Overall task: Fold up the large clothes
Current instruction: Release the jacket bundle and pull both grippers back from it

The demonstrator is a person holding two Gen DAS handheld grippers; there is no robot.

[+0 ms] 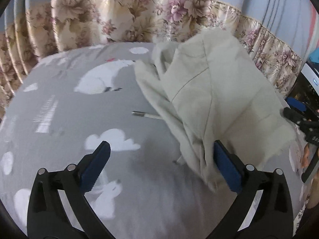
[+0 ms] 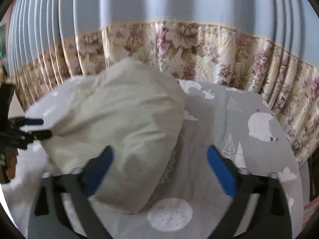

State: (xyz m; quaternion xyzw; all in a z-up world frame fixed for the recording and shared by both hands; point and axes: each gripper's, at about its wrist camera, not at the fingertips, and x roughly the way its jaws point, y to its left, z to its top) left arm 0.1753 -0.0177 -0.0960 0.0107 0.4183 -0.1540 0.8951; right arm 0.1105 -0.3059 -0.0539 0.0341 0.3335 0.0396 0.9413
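Note:
A large cream garment (image 1: 209, 99) lies bunched in a heap on the grey printed bedsheet (image 1: 79, 119). In the left wrist view my left gripper (image 1: 161, 167) is open, low over the sheet, with the garment's near edge touching its right finger (image 1: 227, 169). A drawstring tip (image 1: 139, 114) pokes out from under the cloth. In the right wrist view the garment (image 2: 119, 123) fills the left half, and my right gripper (image 2: 159, 171) is open just above its near edge. The left gripper (image 2: 33, 128) shows at the far left, against the garment.
The bed is covered by the grey sheet with white bears and clouds (image 2: 249, 139). Floral and blue curtains (image 1: 139, 16) hang close behind the bed. A screen and dark objects (image 1: 307, 91) stand past the bed's right side.

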